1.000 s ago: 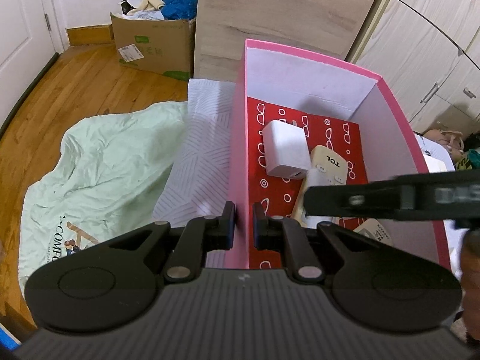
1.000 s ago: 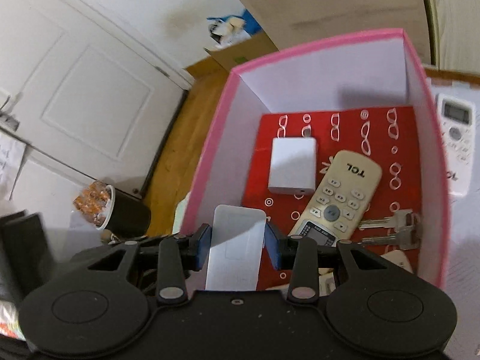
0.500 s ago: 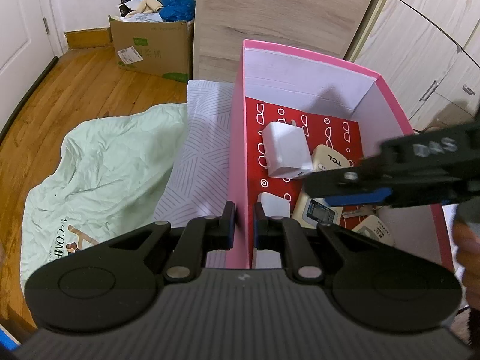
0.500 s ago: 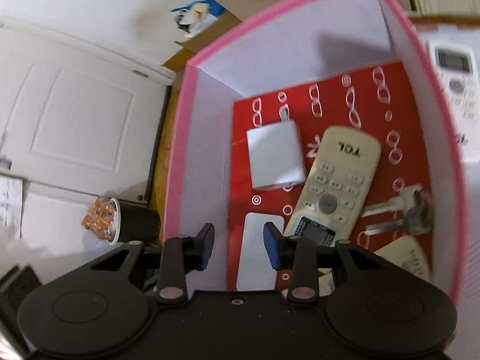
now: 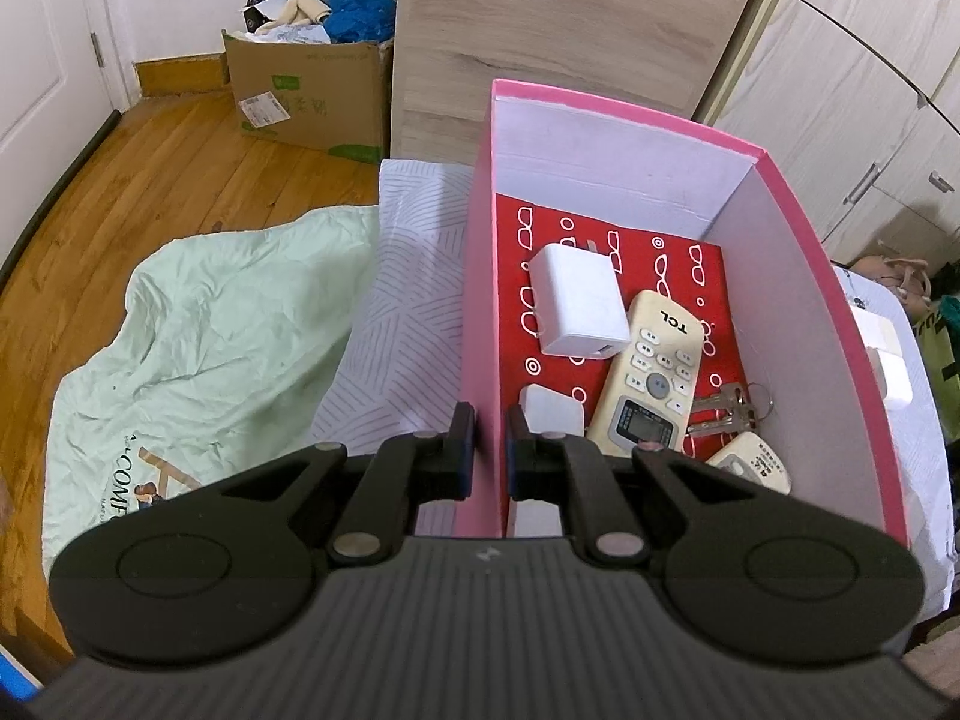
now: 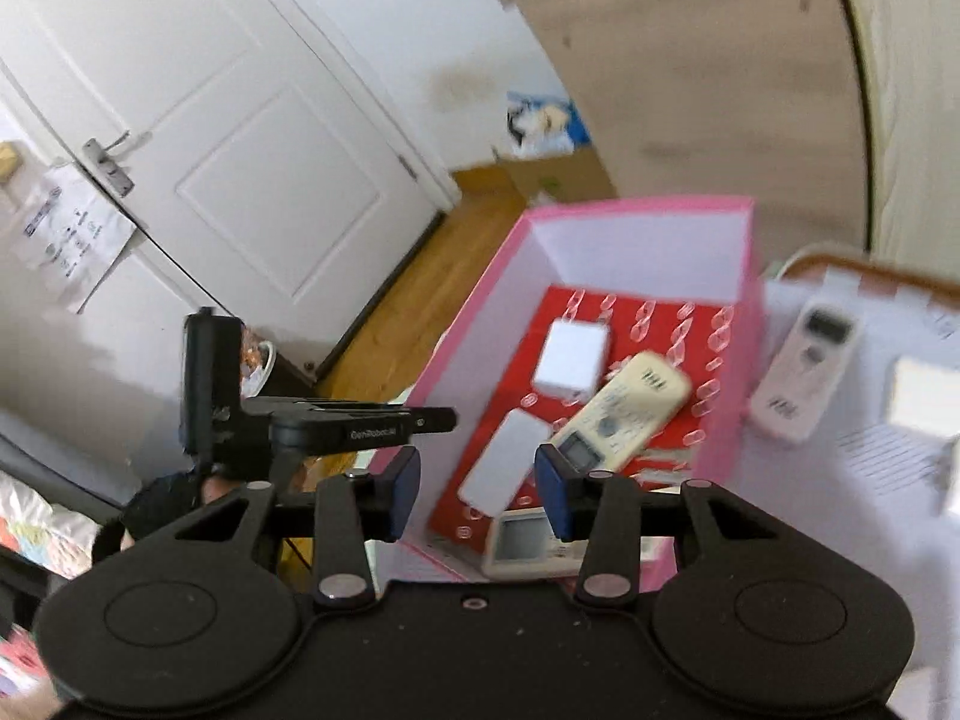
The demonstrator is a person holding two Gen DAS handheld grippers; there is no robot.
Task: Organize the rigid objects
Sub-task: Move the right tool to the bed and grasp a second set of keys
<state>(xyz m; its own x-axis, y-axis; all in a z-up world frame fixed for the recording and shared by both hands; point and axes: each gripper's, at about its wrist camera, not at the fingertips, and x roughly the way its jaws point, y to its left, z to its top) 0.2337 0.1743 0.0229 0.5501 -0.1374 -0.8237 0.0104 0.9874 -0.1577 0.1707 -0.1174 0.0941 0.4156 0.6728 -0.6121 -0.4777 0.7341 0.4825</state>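
One remote [image 5: 653, 373] reads TCL | left gripper [image 5: 489, 447] pinching pink box [image 5: 480, 324] wall | right gripper [image 6: 477, 495] spread, empty, jaws just widened

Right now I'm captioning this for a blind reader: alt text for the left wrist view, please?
The left claw is clamped on the near wall of an open pink box holding a white charger, a cream TCL remote, keys and a flat white case. The box sits on a striped white sheet.

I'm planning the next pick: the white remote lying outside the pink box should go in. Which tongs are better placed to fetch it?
Right. The right tongs are open and empty, and the white remote lies beside the box in their view. The left tongs are clamped on the pink box wall, steadying it.
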